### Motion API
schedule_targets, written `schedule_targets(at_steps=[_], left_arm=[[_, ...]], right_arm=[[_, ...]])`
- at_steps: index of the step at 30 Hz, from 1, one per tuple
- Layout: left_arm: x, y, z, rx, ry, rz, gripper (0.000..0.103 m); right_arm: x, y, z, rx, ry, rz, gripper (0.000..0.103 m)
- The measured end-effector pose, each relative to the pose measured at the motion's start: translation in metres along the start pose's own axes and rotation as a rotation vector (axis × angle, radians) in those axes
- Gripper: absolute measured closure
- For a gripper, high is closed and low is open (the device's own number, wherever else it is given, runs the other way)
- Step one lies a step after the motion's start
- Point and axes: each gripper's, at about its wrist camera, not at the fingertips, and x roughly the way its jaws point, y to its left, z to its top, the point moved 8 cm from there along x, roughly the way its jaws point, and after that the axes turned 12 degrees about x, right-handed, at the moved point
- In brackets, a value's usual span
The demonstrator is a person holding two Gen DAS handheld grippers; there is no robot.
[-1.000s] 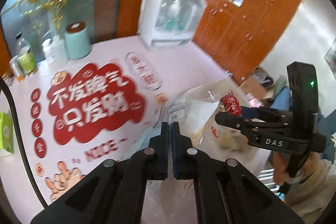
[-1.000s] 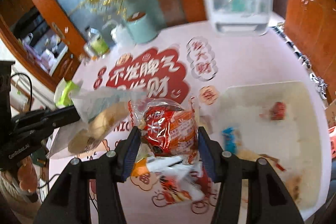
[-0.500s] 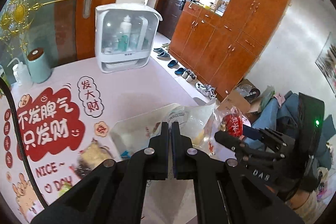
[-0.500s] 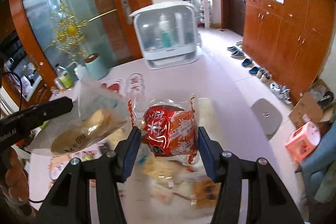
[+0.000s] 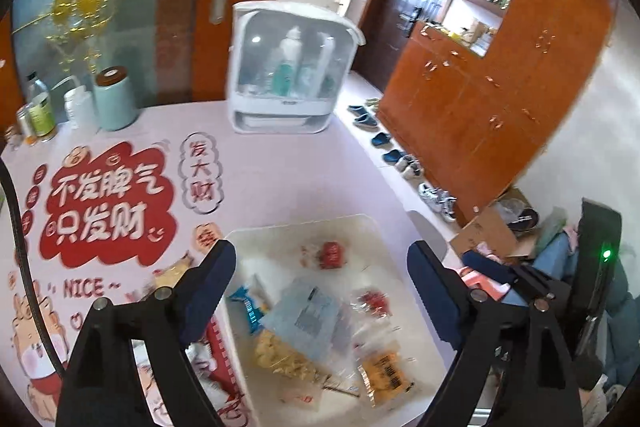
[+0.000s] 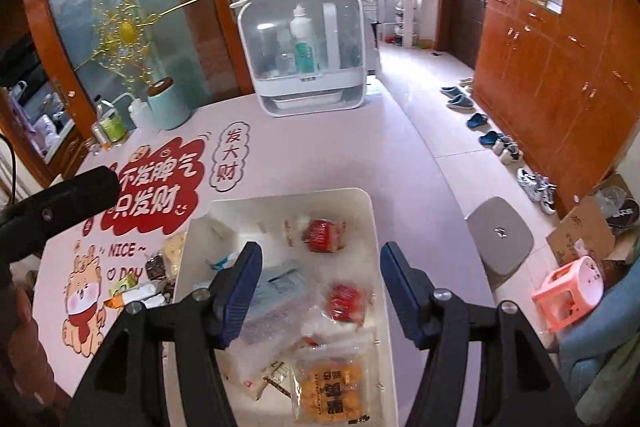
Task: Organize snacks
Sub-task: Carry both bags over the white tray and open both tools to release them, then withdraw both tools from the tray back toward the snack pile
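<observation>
- Both grippers hang over the white bin (image 6: pixel 372 227), drop-off step by the look of it.
- Left gripper (image 5: pixel 320 281) jaws just sprang wide, nothing between them.
- Right gripper (image 6: pixel 320 285) jaws just opened too, empty.
- Snack packets (image 6: pixel 324 235) lie inside the bin.
- A few loose snacks (image 6: pixel 156 267) sit on the tabletop (image 6: pixel 320 155) just left of the bin, probably next to grab.

- My left gripper (image 5: pixel 320 283), clamped on a clear bag a second ago, has just been opening; its jaws now stand wide with nothing between them.
- That clear bag (image 5: pixel 308 315) now lies in the white bin (image 5: pixel 360 223).
- My right gripper (image 6: pixel 318 291) has just been opening too, and is empty.
- Its red packet (image 6: pixel 346 301) now lies in the bin.
</observation>
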Motion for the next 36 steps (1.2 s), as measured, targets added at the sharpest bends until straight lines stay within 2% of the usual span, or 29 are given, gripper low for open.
schedule_targets(at_steps=[4,10,19,26,31,36], left_arm=[[-0.009,0.018,-0.014,-0.029,0.012,0.053,0.016],[-0.020,0.033,-0.032,-0.058,0.039,0.090,0.016],[-0.036,0.039,-0.047,-0.038,0.055,0.149,0.015],[-0.043,0.051,-0.069,-0.034,0.097,0.196,0.015],[-0.063,0.079,-0.083,-0.046,0.117,0.259,0.015],[-0.103,0.128,-0.087,-0.074,0.084,0.362,0.015]], right_arm=[[0.001,0.002,-0.001,-0.019,0.006,0.029,0.037],[0.003,0.011,-0.006,-0.025,0.030,0.079,0.037],[-0.007,0.018,-0.013,-0.020,0.032,0.118,0.037],[-0.011,0.019,-0.021,-0.008,0.031,0.127,0.037],[-0.006,0.020,-0.035,0.016,0.060,0.122,0.037],[-0.006,0.026,-0.047,0.023,0.080,0.117,0.037]])
